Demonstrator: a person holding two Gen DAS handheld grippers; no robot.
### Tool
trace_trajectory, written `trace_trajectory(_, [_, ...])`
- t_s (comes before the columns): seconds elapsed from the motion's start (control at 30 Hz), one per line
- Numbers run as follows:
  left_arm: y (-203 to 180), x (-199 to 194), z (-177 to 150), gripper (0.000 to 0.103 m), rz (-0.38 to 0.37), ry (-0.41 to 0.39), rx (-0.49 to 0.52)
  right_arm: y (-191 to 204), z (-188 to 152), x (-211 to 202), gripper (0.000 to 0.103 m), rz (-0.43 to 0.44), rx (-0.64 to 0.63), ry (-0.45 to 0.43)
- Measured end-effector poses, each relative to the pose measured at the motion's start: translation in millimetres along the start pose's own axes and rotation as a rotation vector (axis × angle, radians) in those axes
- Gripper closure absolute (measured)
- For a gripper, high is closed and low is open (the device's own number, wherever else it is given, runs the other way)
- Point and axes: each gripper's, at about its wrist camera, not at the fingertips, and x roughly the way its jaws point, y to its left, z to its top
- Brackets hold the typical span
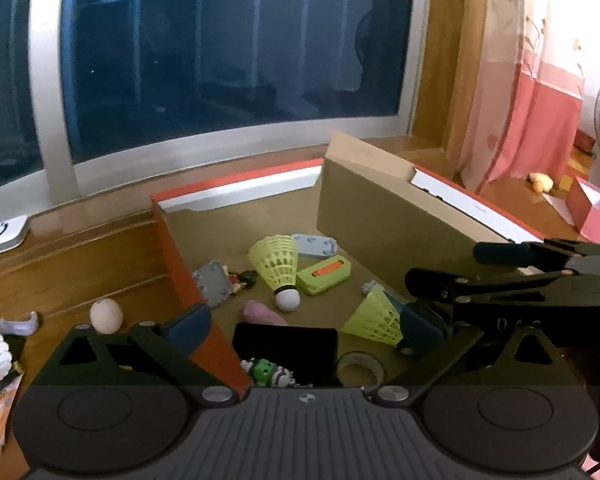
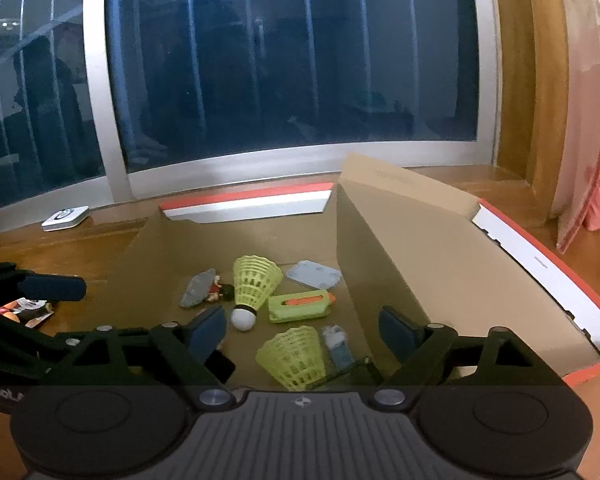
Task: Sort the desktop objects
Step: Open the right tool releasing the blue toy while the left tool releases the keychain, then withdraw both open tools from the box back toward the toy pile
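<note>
- Partly hidden behind left gripper [image 1: 304,328]: black flat item [image 1: 286,346], green toy [image 1: 268,372], tape roll [image 1: 358,366]; none identifiable further.
- Lettering on right gripper [image 2: 302,330] body cut off, legible only as "RoboL".
- Both grippers with fingers apart, holding nothing.
- Open cardboard box [image 2: 440,264] with orange-red rim on wooden bench: two yellow-green mesh shuttlecocks [image 2: 256,280] [image 2: 294,356], green case [image 2: 300,306], grey plates inside.
- Egg-shaped object [image 1: 106,316] on bench beside box's left wall.
</note>
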Motion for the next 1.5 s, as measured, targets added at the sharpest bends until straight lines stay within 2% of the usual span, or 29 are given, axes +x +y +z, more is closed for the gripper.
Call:
trace_trajectory(0.27, [33.2, -21.6, -15.3, 0.000, 0.058, 0.011, -0.065, 28.3, 0.2, -5.4, 0.014, 0.018, -0.030, -0.007])
trace_trajectory(0.53, [78.7, -47.1, -42.0, 0.000, 0.135, 0.053, -0.139, 72.1, 0.4, -8.7, 0.014, 0.076, -0.099, 0.004])
trace_trajectory(0.87, [138.9, -77.3, -80.9, 0.000, 0.241, 0.107, -0.221, 150.8, -5.6, -12.2, 0.013, 0.216, -0.235, 0.035])
trace_trajectory(1.1, [180.4, -96.1, -103.3, 0.000, 0.313, 0.135, -0.279, 207.7, -11.1, -16.2, 0.013, 0.328, -0.283, 0.076])
trace_trajectory(1.27, [208.1, -112.5, -122.7, 0.000, 0.369, 0.138, -0.293, 243.3, -20.6, -12.4, 0.013, 0.379, -0.305, 0.117])
trace_trajectory(1.5, [245.4, -131.9, -143.2, 0.000, 0.408, 0.141, -0.342, 288.5, -33.6, 4.8, 0.013, 0.424, -0.330, 0.189])
